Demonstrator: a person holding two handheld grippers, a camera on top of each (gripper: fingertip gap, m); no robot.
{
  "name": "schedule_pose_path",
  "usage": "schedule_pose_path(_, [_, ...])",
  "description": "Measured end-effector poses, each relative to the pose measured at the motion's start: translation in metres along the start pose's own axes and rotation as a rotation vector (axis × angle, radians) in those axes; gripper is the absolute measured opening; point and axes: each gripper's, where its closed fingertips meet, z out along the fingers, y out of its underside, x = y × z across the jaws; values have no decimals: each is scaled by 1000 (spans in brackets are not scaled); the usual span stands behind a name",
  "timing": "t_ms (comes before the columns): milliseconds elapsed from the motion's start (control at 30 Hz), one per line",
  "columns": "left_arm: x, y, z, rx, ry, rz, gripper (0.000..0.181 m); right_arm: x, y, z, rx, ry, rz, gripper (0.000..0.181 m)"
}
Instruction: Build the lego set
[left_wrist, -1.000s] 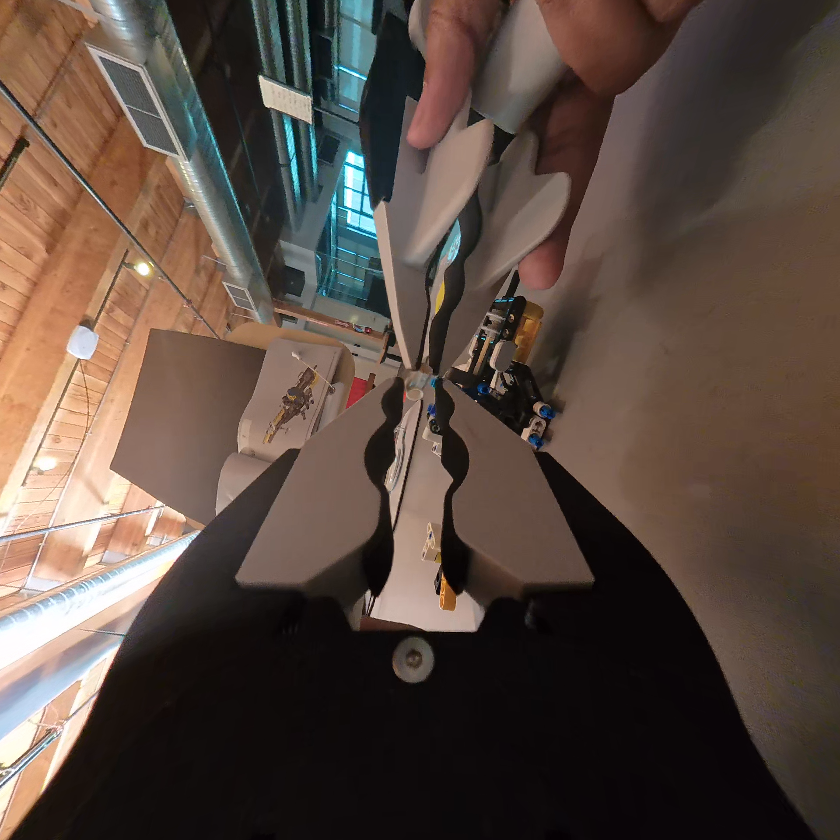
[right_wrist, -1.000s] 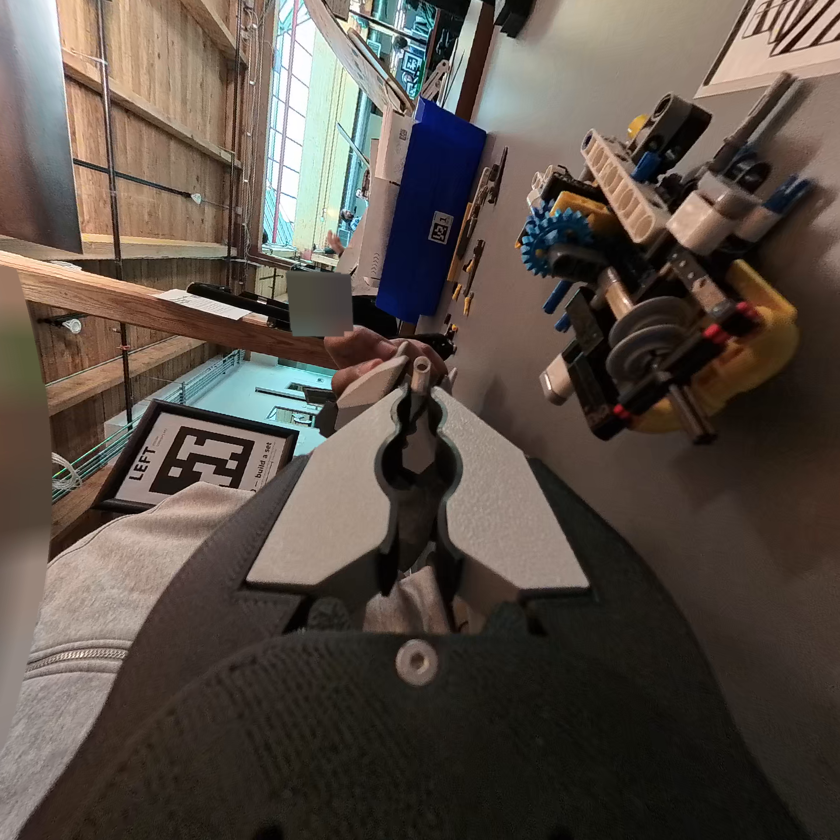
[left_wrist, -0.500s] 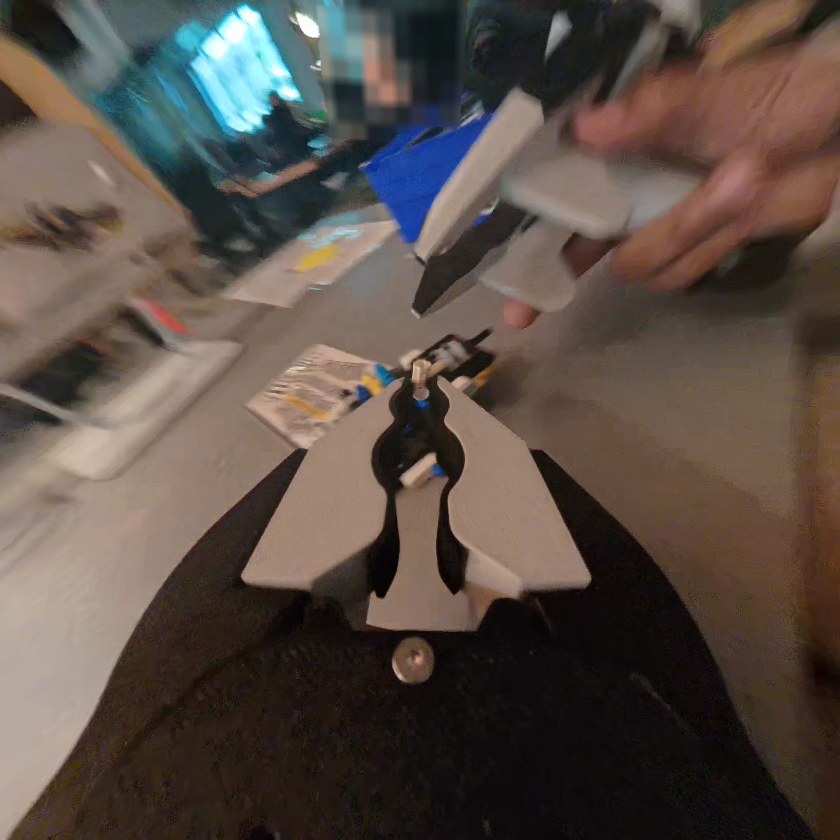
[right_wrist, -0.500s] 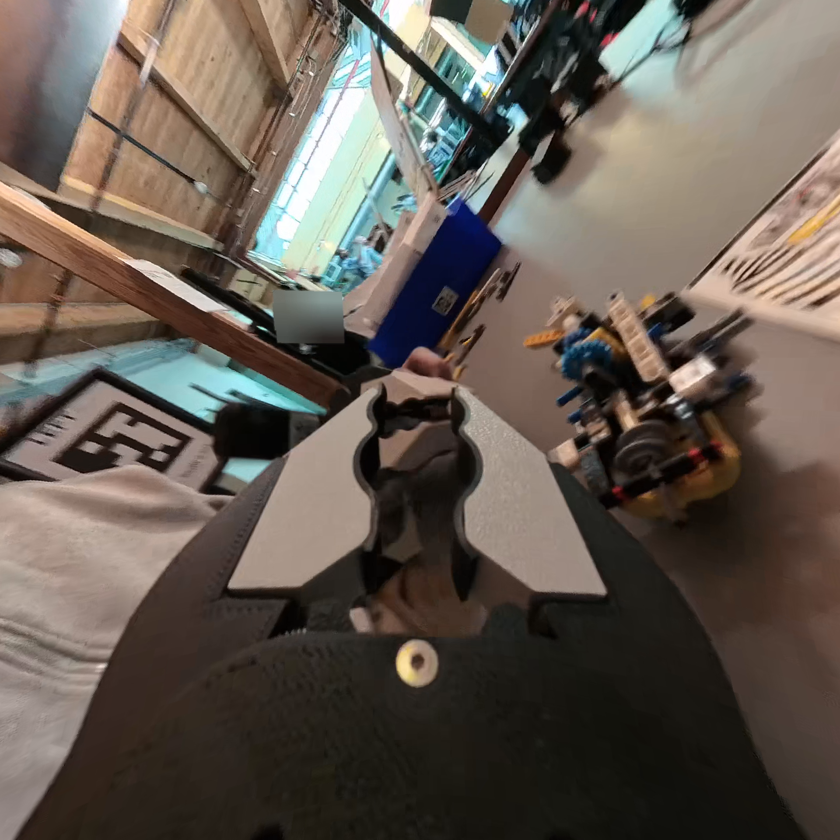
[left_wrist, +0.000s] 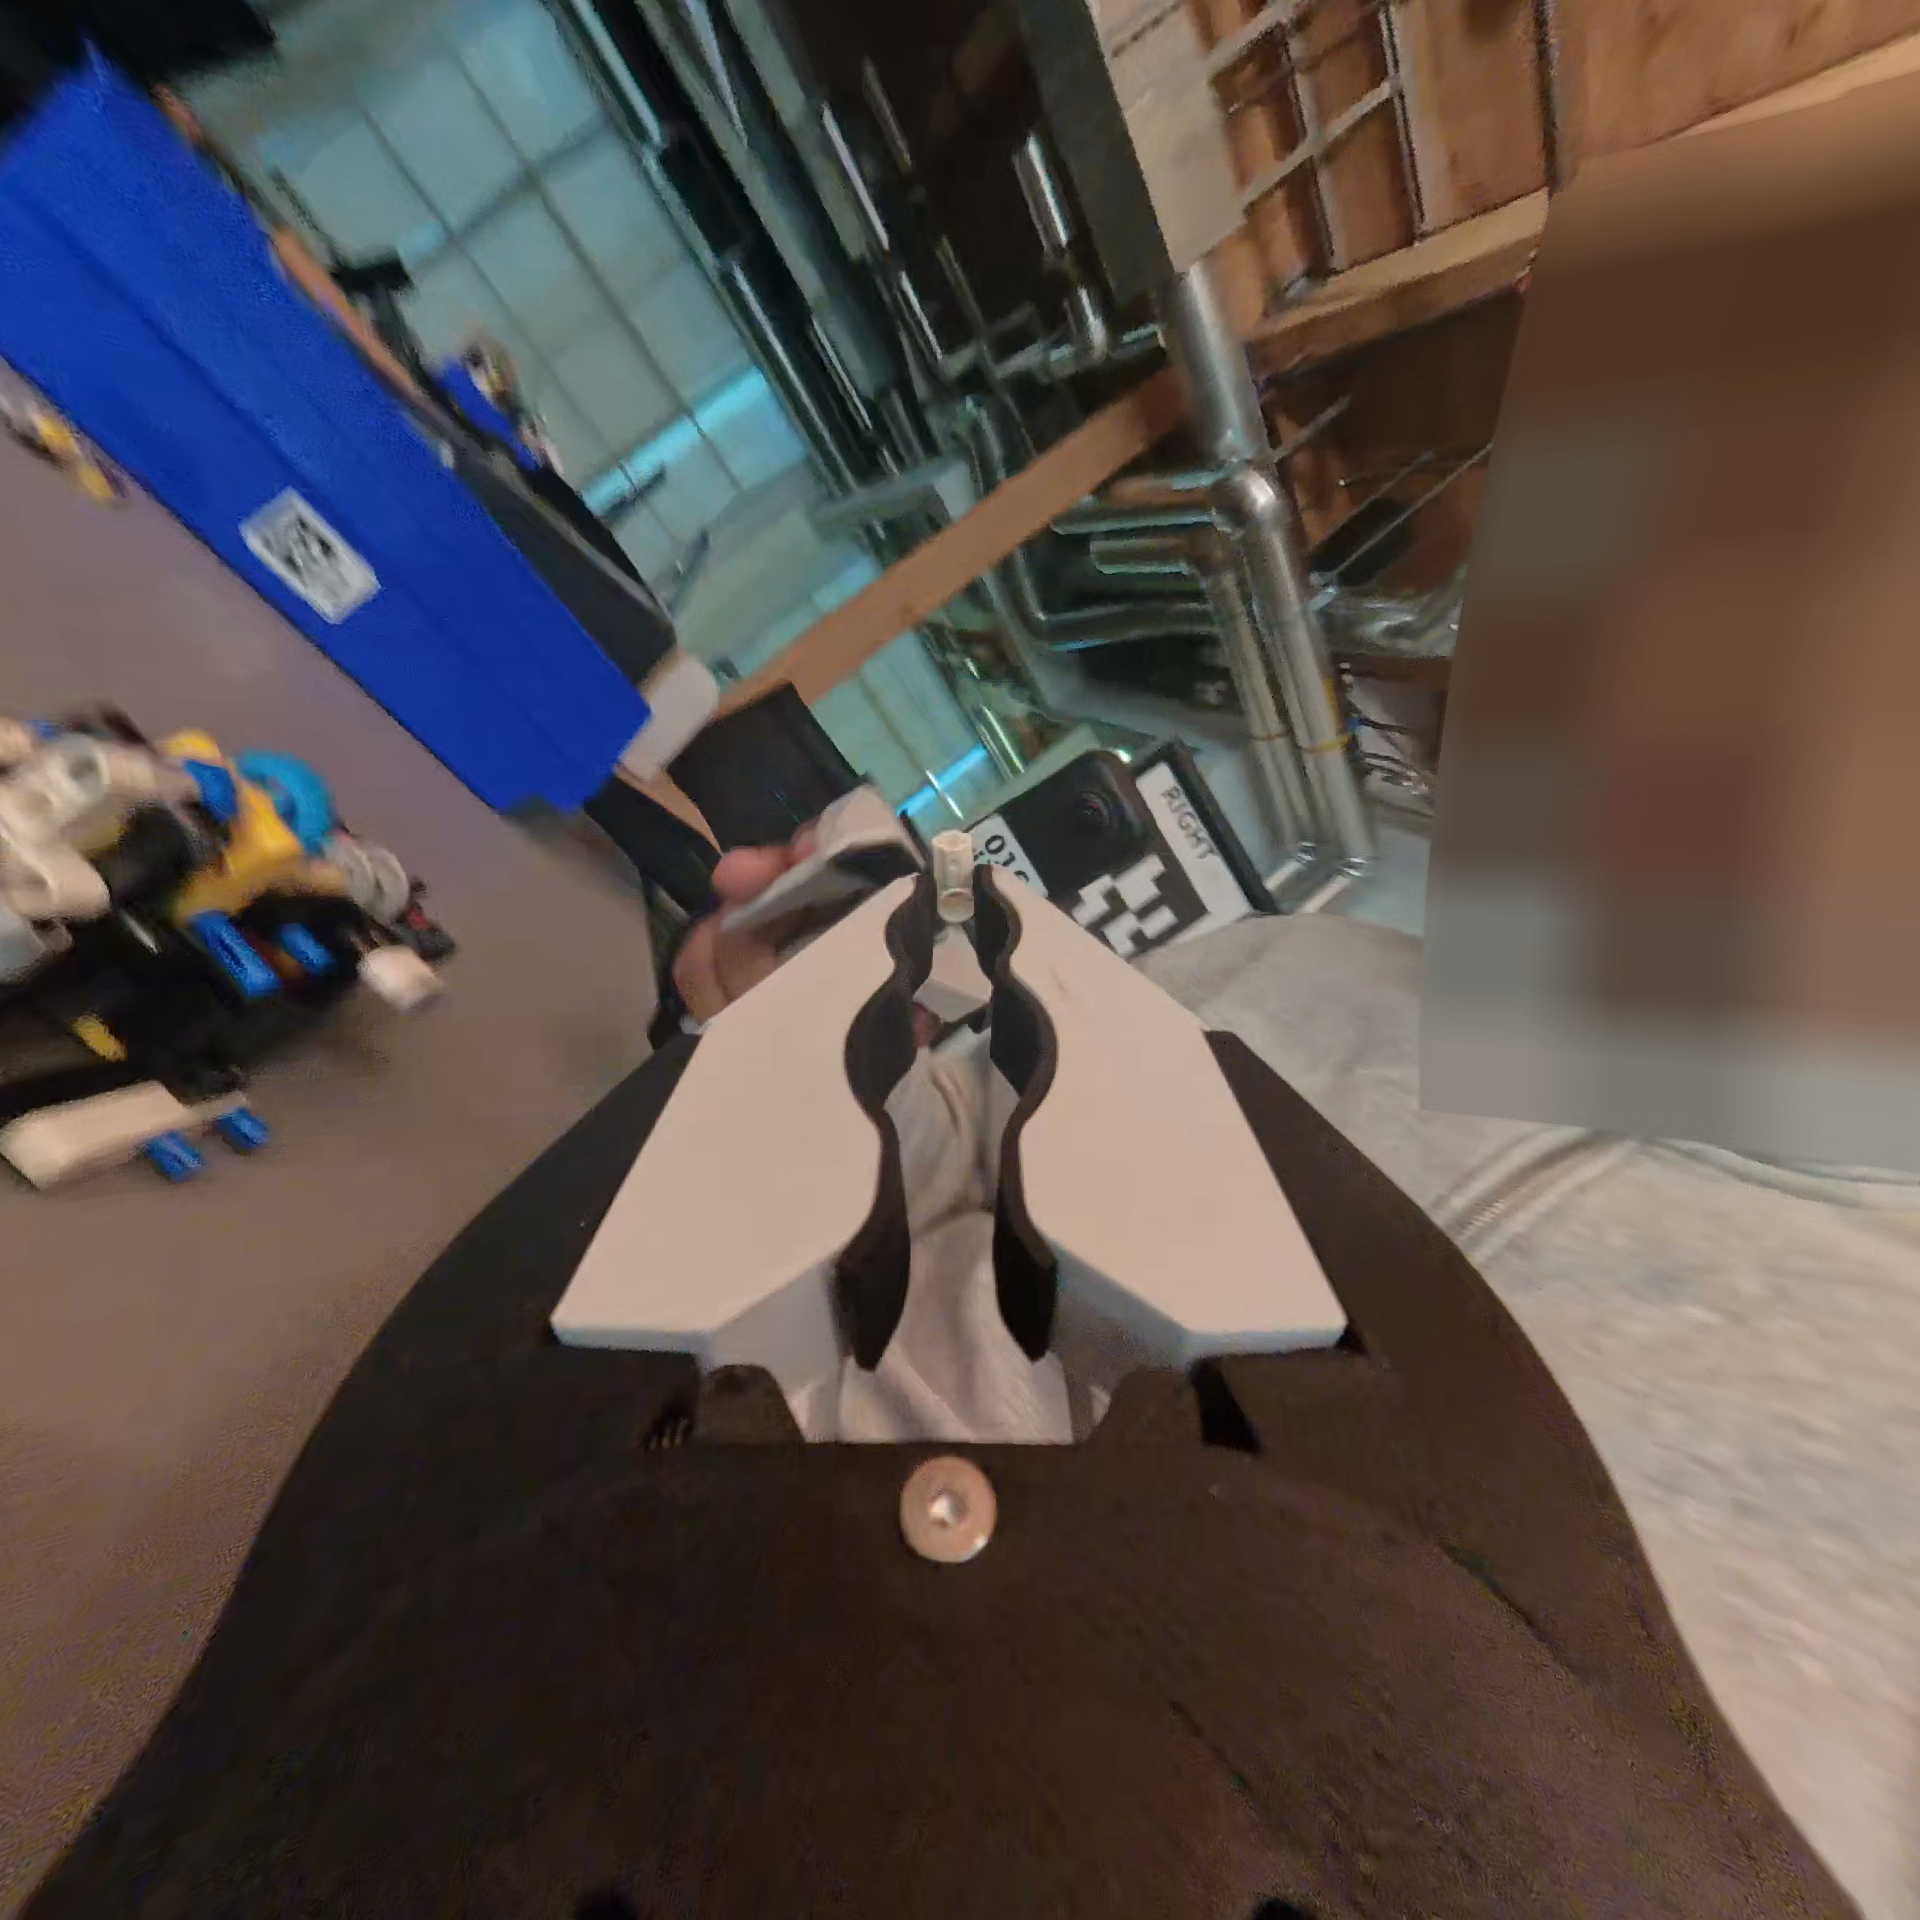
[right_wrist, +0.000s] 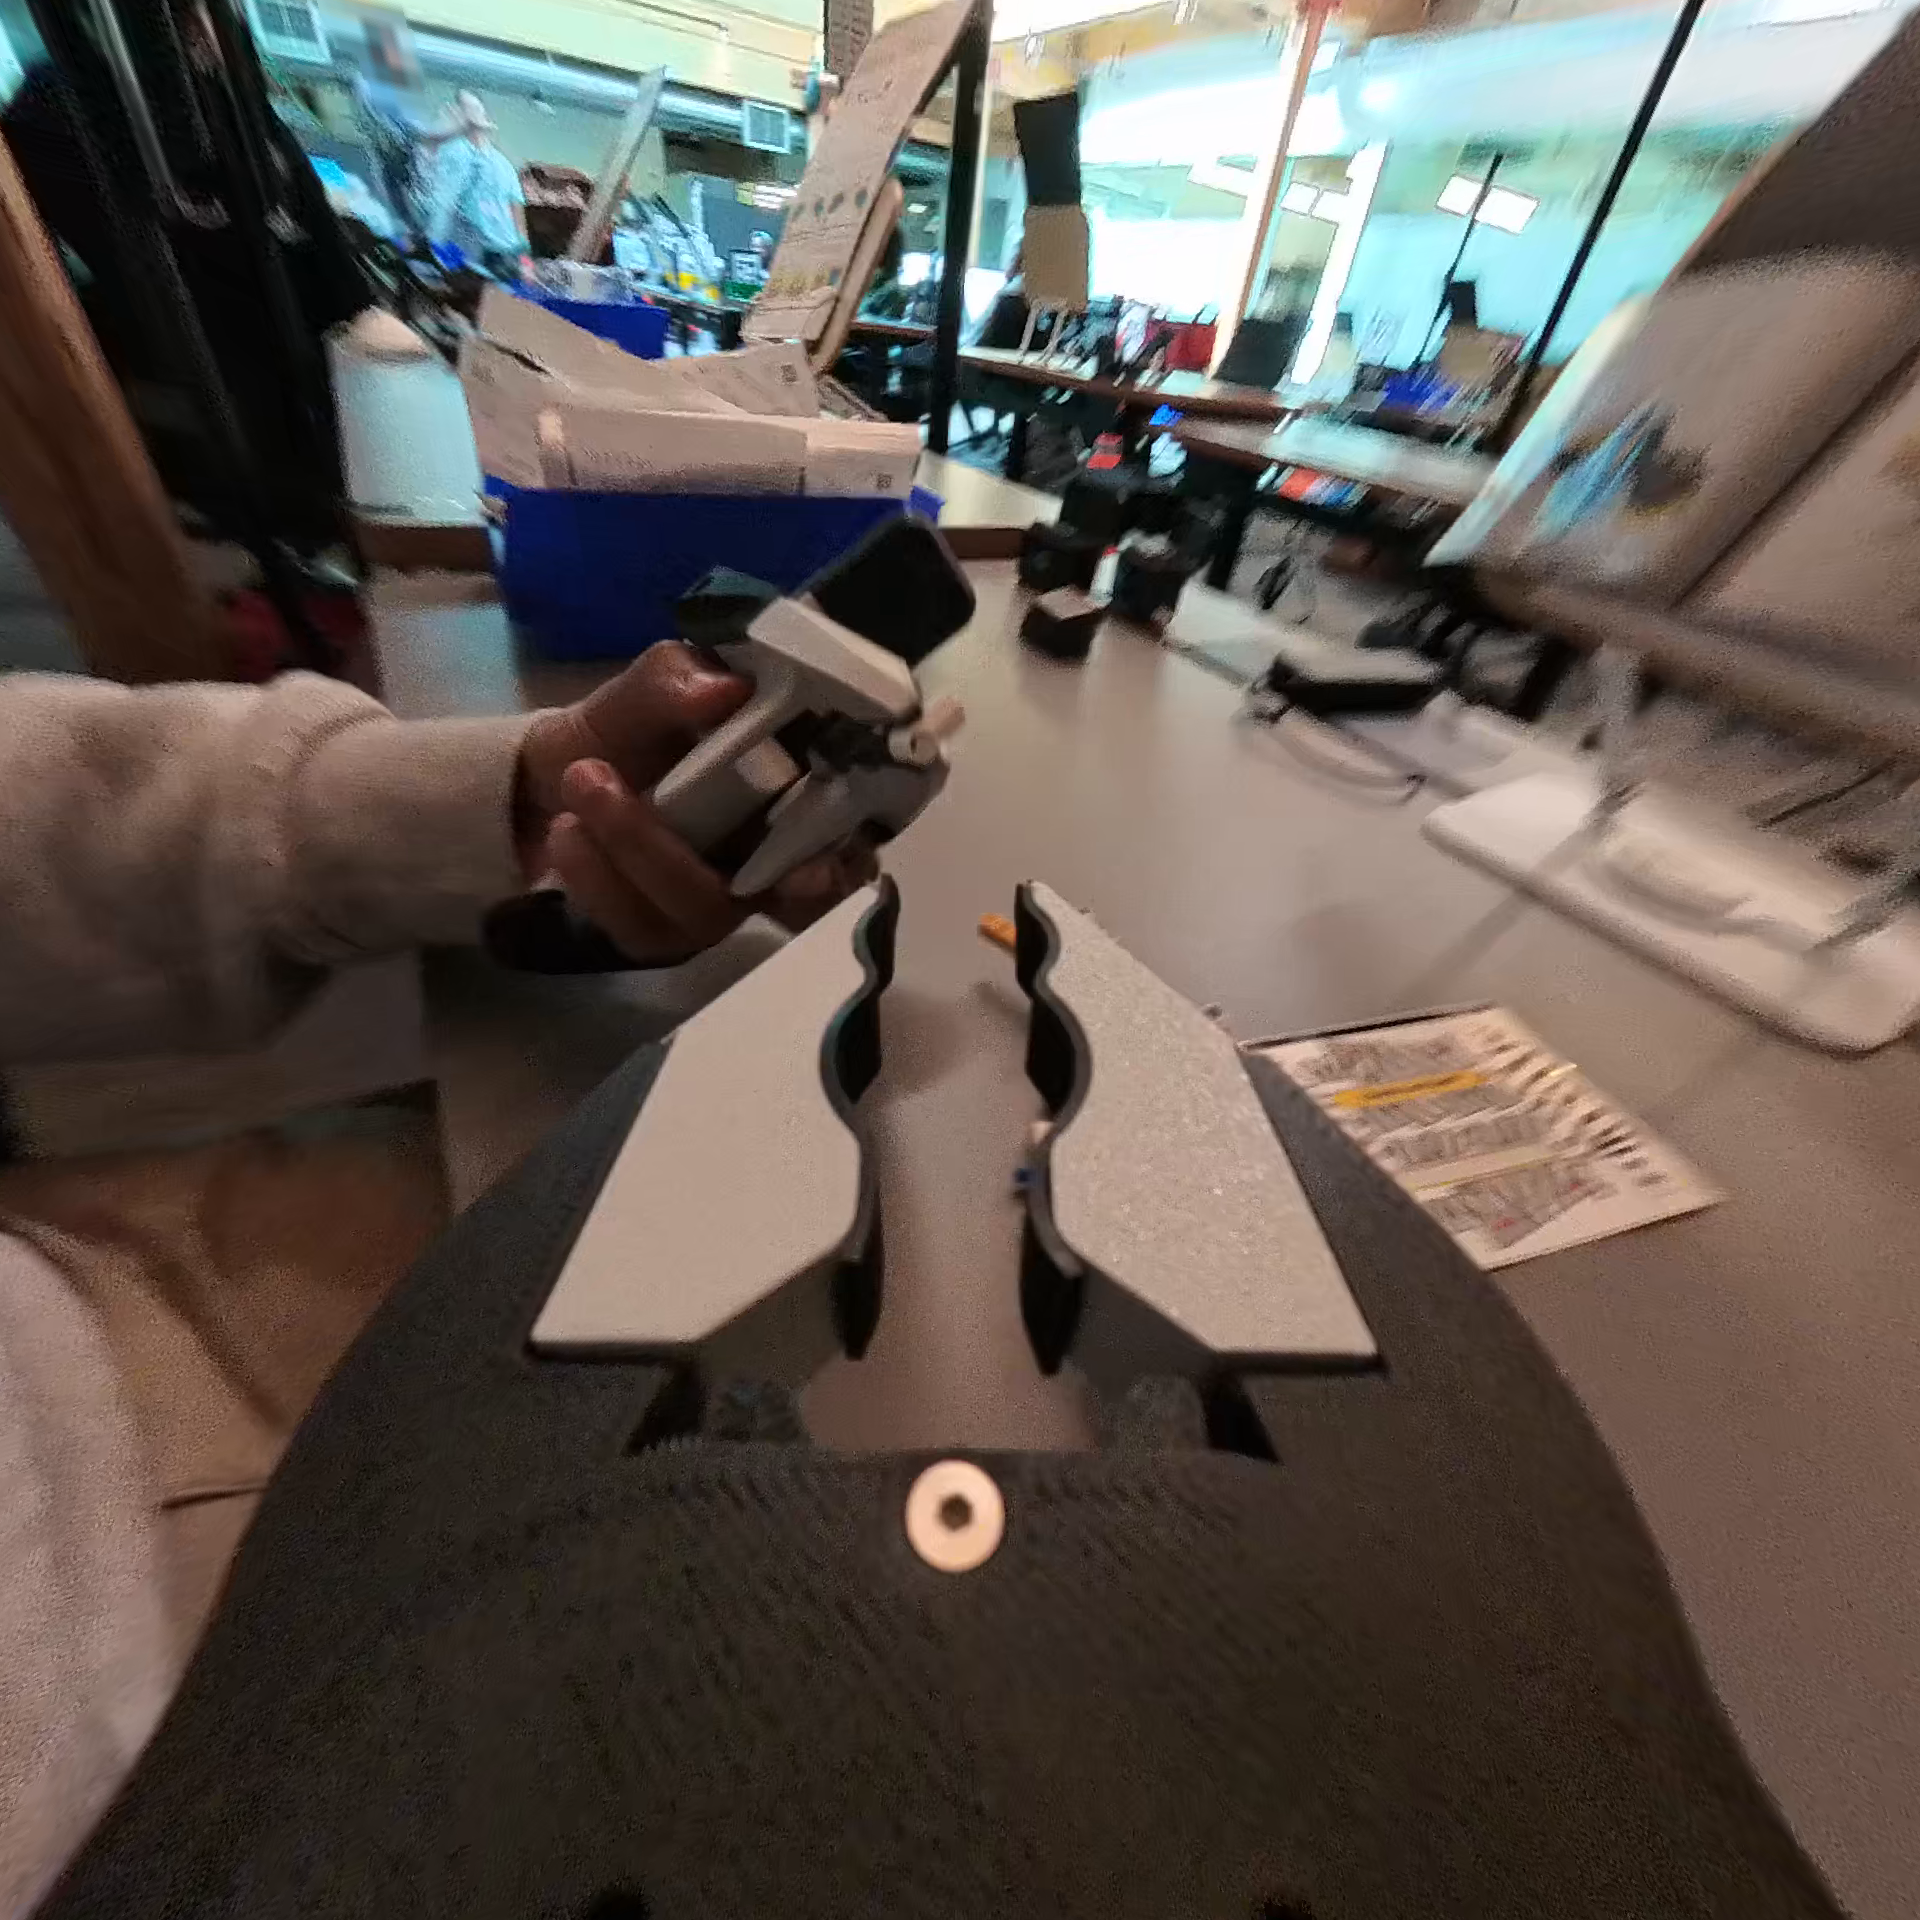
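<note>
My left gripper is shut on a small light grey Lego pin that sticks out past its tips. It is held in the air, pointing towards the person's grey sleeve. It also shows in the right wrist view, in a hand, with the pin at its tip. My right gripper is open and empty above the grey table, just below and right of the left gripper. The part-built yellow, black and blue Lego model sits on the table at the far left of the left wrist view.
A printed instruction sheet lies on the table to the right. A small orange piece lies beyond my right fingertips. A blue bin stands at the back left, and a white stand with a booklet at the right. Both grippers' tips are close together, under 4 cm apart.
The pin has passed from my right gripper to my left gripper. The right gripper has opened and both grippers have swung to new headings.
</note>
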Motion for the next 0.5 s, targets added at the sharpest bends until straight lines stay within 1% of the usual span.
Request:
schedule_pose_path(33, [-3,8,2,-42,13,-62,6,-2,-4,-1,19,33,-85,20])
schedule_pose_path(100, [-6,25,6,-131,44,-169,6,-10,-8,-4,54,51,-207,17])
schedule_pose_path(200, [-10,34,11,-163,56,-231,6,-20,-10,-7,77,33,-292,16])
schedule_pose_path(267, [-5,37,12,-185,85,-231,6,-26,-7,-7,59,-5,-298,20])
schedule_pose_path(367, [-3,44,12,-231,89,-223,6,-31,-1,-7,20,-58,-267,30])
schedule_pose_path(467, [-3,48,13,-251,94,-241,6,-34,0,-7,12,-87,-252,29])
schedule_pose_path(500, [-4,50,13,-257,90,-242,6,-35,0,-7,9,-90,-255,25])
